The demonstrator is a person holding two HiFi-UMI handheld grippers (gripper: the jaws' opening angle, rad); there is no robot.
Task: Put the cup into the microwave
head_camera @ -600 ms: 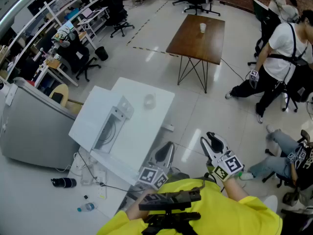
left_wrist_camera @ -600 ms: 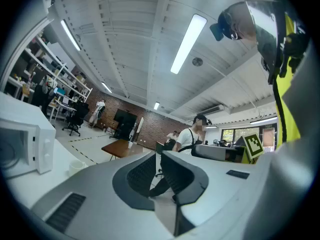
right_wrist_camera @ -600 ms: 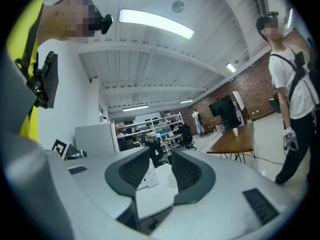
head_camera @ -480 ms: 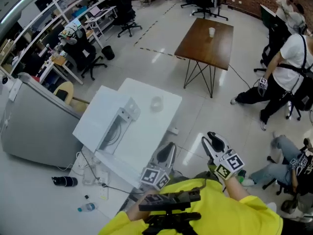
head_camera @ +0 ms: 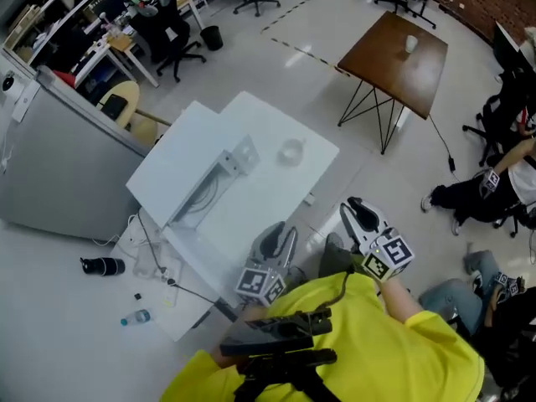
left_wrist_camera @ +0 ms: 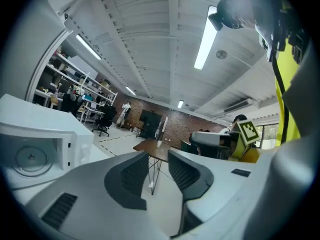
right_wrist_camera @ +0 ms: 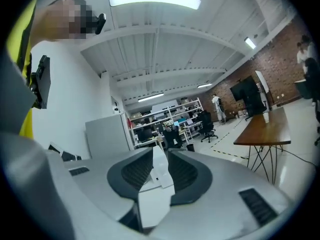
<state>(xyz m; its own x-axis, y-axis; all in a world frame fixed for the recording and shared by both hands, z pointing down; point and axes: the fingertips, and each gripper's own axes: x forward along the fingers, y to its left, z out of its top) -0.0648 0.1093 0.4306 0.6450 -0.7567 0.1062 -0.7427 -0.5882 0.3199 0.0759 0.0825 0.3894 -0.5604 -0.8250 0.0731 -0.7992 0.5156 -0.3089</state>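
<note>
1. Standing back from the white bench (head_camera: pixel 260 212), the person has not begun the grasp. I judge the step in hand to be the approach to the cup, and nothing of the task is done yet.
2. The white microwave (head_camera: pixel 177 164) sits on the bench's left part in the head view. The left gripper view shows its cavity and round turntable, so its door seems open and the way in looks free.
3. The left gripper (head_camera: pixel 280 239) hangs over the bench's near edge. Its jaws stand a little apart with nothing between them; only floor and a far table leg show through the gap.
4. The right gripper (head_camera: pixel 358 213) is held off the bench's right side, over the floor. Its jaws are also slightly apart and empty, and the white shape in the gap looks like the bench beyond.
5. The clear cup (head_camera: pixel 291 151) stands on the bench, near the microwave's open side and well apart from both grippers.
6. From above it reads as a ring, so I take it to be upright, mouth up, with its long axis vertical.
7. The next move calls for carrying one gripper forward, spreading its jaws wider than the cup, and closing gently on the thin wall while keeping it upright.
</note>
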